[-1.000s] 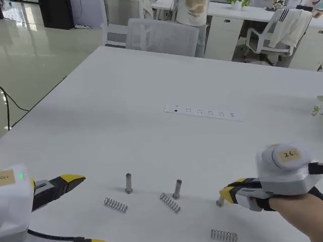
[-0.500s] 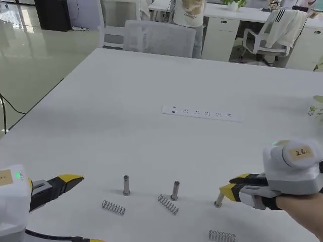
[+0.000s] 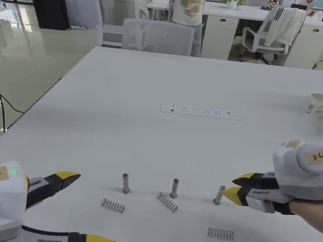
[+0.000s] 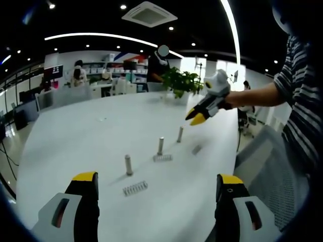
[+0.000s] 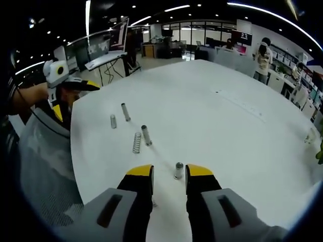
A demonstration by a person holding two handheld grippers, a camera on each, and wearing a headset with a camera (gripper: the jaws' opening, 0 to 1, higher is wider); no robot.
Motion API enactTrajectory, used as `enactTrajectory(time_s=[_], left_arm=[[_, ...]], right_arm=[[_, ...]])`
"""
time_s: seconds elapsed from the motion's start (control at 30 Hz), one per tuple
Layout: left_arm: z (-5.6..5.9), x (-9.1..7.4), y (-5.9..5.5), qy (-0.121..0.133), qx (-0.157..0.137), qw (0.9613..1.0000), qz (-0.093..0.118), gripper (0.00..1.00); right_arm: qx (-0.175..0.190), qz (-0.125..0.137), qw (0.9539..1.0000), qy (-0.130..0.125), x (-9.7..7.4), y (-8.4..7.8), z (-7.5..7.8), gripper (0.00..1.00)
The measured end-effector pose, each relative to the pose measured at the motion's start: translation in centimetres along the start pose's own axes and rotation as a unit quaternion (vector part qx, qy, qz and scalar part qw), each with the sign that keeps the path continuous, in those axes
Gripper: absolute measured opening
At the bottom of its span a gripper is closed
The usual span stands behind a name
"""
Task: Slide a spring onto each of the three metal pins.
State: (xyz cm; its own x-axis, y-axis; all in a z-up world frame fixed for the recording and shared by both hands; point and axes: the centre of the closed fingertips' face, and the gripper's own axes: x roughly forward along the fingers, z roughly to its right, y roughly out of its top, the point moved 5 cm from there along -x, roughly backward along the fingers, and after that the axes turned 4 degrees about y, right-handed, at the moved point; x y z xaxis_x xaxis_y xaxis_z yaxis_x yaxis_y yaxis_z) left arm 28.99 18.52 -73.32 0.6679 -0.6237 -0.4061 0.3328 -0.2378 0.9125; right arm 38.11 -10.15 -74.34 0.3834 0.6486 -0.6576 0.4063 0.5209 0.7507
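Three metal pins stand in a row on the white table: left pin (image 3: pixel 125 183), middle pin (image 3: pixel 174 188), right pin (image 3: pixel 218 195). Bare springs lie beside them: left spring (image 3: pixel 112 205), middle spring (image 3: pixel 167 201), right spring (image 3: pixel 221 233). My right gripper (image 3: pixel 238 186) hovers just right of the right pin, narrowly open and holding nothing; the right gripper view shows that pin (image 5: pixel 178 170) just beyond its tips (image 5: pixel 169 172). My left gripper (image 3: pixel 83 206) stays wide open at the near left, with the left pin (image 4: pixel 128 165) and left spring (image 4: pixel 134 188) ahead of it.
A white power strip (image 3: pixel 199 111) lies mid-table. Office chairs (image 3: pixel 156 35) stand beyond the far edge, and a small plant (image 3: pixel 315 103) sits at the right edge. The near table edge lies close behind the right spring.
My right gripper has drawn back to the right, away from the right pin, and its jaws have parted slightly. The left gripper has hardly moved.
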Motion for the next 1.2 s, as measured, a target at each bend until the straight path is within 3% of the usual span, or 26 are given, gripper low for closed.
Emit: enactTrajectory(time_s=[0.1,0.23,0.4,0.53,0.7,0.9,1.0,1.2], left_arm=[[0.0,0.0,0.0,-0.001,0.001,1.0,-0.001,0.94],[0.0,-0.1,0.0,0.0,0.0,1.0,-0.001,0.94],[0.0,-0.2,-0.1,-0.004,0.0,1.0,-0.003,0.92],[0.0,-0.2,-0.2,-0.005,0.0,1.0,-0.004,0.91],[-0.1,-0.2,-0.3,-0.004,-0.001,1.0,-0.005,0.92],[0.0,-0.2,-0.4,-0.006,-0.001,0.9999,-0.009,0.92],[0.0,-0.1,-0.5,-0.007,0.0,0.9999,-0.01,0.92],[0.0,0.0,-0.5,-0.006,-0.002,0.9999,-0.009,0.92]], right_arm=[[-0.029,-0.013,0.9994,0.016,0.0,-0.3,-0.8,0.23],[-0.051,-0.011,0.9975,0.047,0.0,-0.4,-2.0,0.23],[-0.108,-0.028,0.9902,0.083,0.2,-1.2,-3.4,0.22],[-0.129,-0.03,0.9853,0.108,0.2,-1.5,-4.4,0.22],[-0.158,-0.058,0.9787,0.117,0.5,-2.5,-4.5,0.2],[-0.21,-0.107,0.9641,0.122,0.8,-4.6,-4.4,0.2],[-0.222,-0.127,0.9593,0.121,1.1,-5.6,-4.1,0.2],[-0.227,-0.146,0.9554,0.12,1.3,-6.5,-3.5,0.19]])
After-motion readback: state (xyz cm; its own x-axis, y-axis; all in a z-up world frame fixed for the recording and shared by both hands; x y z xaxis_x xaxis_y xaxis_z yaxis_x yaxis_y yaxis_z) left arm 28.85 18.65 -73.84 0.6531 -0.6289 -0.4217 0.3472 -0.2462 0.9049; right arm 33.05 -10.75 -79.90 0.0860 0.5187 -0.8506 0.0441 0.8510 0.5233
